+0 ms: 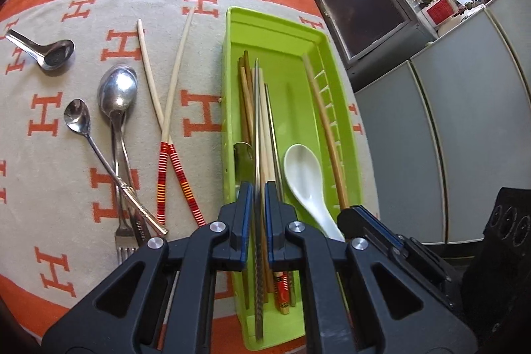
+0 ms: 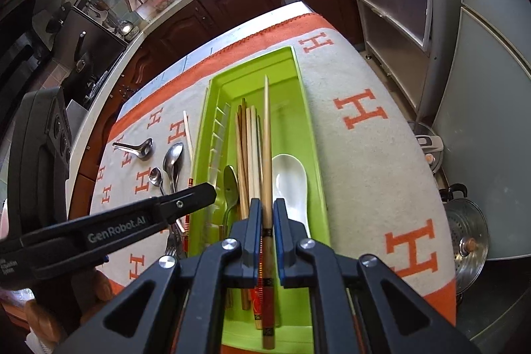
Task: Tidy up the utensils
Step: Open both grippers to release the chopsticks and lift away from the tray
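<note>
Hovering inside tray (image 1: 232, 32) walls, both grippers seemingly pinch chopsticks.

Tray crowded at the near end, open at the far end

The green tray (image 1: 232, 22) was bare at its far end; nearer, bundled chopsticks (image 1: 247, 102) and a white spoon (image 1: 303, 175) filled the floor. Left of it, crossed chopsticks (image 1: 166, 108) and metal spoons (image 1: 116, 95) cluttered the cloth (image 2: 365, 155), which lay clear to the tray's right.
</note>
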Demonstrator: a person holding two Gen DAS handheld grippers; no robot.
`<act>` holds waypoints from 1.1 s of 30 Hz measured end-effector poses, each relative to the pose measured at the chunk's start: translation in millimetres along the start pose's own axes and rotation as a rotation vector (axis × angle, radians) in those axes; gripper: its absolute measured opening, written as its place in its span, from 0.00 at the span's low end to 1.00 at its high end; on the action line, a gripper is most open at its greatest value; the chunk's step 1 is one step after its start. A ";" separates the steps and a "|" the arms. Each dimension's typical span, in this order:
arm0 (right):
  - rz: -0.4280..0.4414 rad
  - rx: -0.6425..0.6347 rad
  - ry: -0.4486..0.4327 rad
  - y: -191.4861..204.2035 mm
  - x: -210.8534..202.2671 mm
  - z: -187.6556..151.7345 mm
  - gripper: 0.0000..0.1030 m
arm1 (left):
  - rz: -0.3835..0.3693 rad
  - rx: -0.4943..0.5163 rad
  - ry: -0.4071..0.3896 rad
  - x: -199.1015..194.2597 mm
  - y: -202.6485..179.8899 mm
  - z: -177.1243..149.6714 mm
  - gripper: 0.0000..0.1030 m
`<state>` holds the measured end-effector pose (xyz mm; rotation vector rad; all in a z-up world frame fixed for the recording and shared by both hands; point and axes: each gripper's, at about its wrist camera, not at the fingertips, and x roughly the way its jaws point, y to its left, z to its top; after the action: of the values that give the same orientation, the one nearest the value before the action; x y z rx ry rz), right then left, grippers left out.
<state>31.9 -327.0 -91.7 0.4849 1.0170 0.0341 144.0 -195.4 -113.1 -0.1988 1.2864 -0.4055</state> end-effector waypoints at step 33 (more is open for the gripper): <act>-0.105 -0.088 -0.085 73.4 -28.1 -31.3 0.10 | 0.137 0.071 -0.190 -120.4 79.3 -66.1 0.49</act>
<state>5.4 -256.7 -52.7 0.3492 0.9520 -0.0346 68.3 -69.6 -53.3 -0.0861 1.0897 -0.3072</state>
